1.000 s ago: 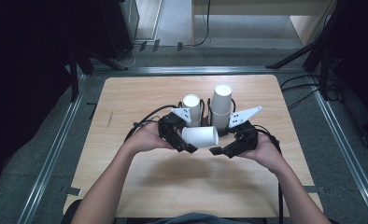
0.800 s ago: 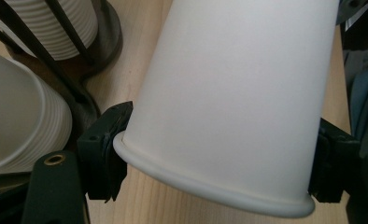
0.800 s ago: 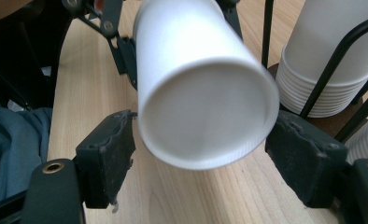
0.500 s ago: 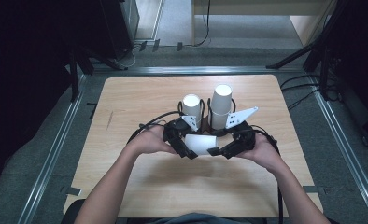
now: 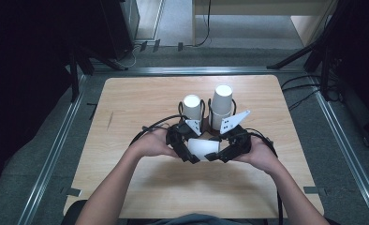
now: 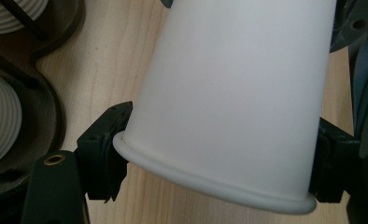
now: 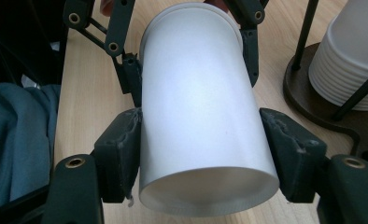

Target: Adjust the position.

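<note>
White paper cup (image 5: 204, 149), held level over the desk (image 5: 126, 108), both ends clamped: left claw (image 6: 215, 163) at rim, right claw (image 7: 201, 154) at base; high view adds two cup stacks (image 5: 221, 105) beyond.

Both forearms are bare, with no sleeve showing on them; a dark teal-grey garment (image 7: 14, 121) bunches beside the right gripper (image 7: 205, 154). Next to the white paper cup (image 5: 203, 149), the left gripper (image 5: 185, 146) is matte black, built of jointed link bars with brass-coloured rivets at the pivots. Its pads are blocky black rubber with rough edges. Each gripper carries a pale grey three-cornered plate (image 5: 234, 122) on top, drilled with small dark holes, on the side away from the cup. Black cables (image 5: 150, 132) loop out from both bodies, curving away from the cup
</note>
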A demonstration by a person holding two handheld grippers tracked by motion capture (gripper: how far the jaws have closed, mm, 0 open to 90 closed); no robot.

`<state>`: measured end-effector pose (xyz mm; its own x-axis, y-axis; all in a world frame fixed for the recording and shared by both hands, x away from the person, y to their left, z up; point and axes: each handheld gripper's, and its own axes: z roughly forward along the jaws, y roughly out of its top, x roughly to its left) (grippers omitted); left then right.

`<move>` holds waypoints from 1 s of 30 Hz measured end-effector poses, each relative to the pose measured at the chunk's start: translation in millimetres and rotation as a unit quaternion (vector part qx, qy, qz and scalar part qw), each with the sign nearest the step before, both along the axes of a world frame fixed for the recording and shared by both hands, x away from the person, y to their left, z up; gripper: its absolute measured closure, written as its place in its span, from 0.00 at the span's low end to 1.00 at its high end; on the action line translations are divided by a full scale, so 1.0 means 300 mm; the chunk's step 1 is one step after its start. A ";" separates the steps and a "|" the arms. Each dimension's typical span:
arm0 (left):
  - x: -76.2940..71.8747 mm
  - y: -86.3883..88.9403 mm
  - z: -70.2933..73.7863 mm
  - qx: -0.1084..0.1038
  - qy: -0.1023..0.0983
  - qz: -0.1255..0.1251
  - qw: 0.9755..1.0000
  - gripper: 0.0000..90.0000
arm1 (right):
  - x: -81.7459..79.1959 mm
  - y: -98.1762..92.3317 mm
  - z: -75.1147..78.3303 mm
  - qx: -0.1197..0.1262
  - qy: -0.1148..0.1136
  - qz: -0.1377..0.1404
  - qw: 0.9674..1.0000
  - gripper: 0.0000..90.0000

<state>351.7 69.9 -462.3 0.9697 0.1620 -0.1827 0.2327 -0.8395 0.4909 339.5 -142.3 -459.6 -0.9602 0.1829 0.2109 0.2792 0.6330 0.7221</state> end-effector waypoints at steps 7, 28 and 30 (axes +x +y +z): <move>-0.005 0.005 0.006 -0.009 -0.005 -0.005 1.000 0.22 | 0.001 -0.002 0.007 0.000 0.013 0.000 1.000 0.38; -0.002 0.066 0.033 -0.111 0.003 0.068 0.991 0.07 | 0.011 -0.058 0.043 0.041 -0.016 -0.023 0.999 0.37; -0.003 0.067 0.033 -0.116 0.005 0.071 0.991 0.07 | 0.012 -0.060 0.044 0.044 -0.017 -0.023 0.999 0.37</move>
<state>350.7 90.1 -452.3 0.9382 0.2483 -0.2412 0.3462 -0.6635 0.6633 343.0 -160.4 -446.5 -0.9578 0.2100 0.1964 0.2820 0.5537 0.7835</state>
